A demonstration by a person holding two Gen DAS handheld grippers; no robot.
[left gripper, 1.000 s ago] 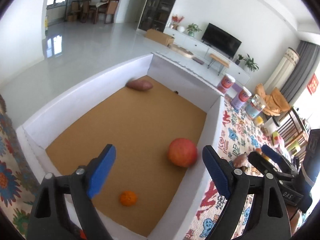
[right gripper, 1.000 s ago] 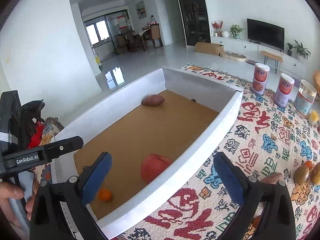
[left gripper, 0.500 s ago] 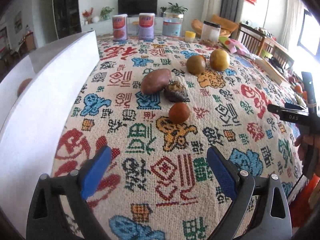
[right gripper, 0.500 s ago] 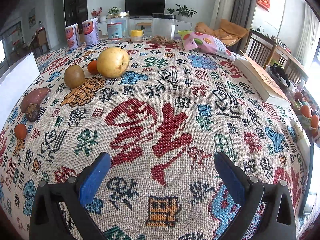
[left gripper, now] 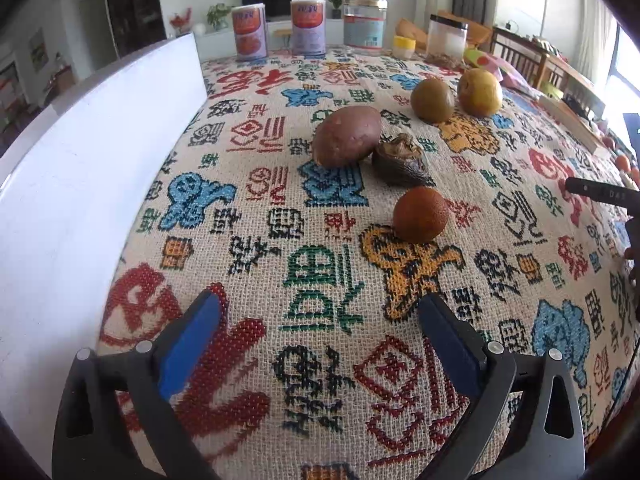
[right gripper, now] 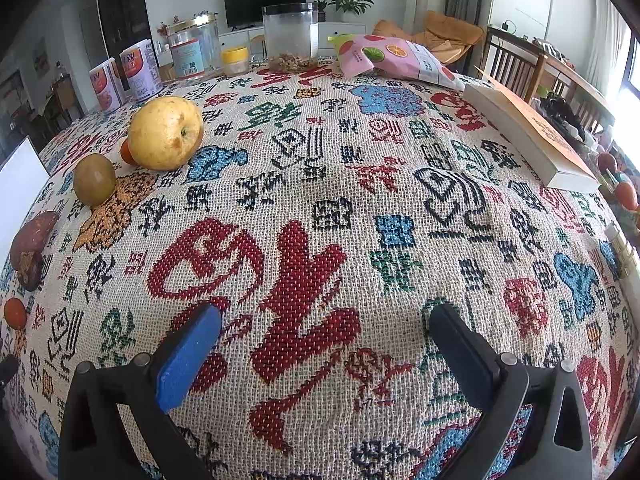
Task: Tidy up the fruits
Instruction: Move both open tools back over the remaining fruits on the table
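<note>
My left gripper (left gripper: 320, 320) is open and empty, low over the patterned cloth. Ahead of it lie a small orange (left gripper: 420, 214), a dark wrinkled fruit (left gripper: 400, 160), a sweet potato (left gripper: 346, 136), a kiwi (left gripper: 432, 100) and a yellow pear (left gripper: 479, 92). The white box wall (left gripper: 80, 168) stands to its left. My right gripper (right gripper: 324, 328) is open and empty over bare cloth. The pear (right gripper: 166, 133), the kiwi (right gripper: 94, 179), the sweet potato (right gripper: 34, 232) and the small orange (right gripper: 15, 313) lie far to its left.
Two red cans (left gripper: 276, 30), a glass jar (left gripper: 365, 26) and a clear jar (right gripper: 290, 36) stand at the table's far edge. A pink snack bag (right gripper: 392, 58) and a book (right gripper: 532, 132) lie at the right. The right gripper's body (left gripper: 604, 194) shows at the right edge.
Both grippers swung away from the box to the cloth a second ago. Since half a second ago the left has moved closer to the fruits, and the right closer to the cloth.
</note>
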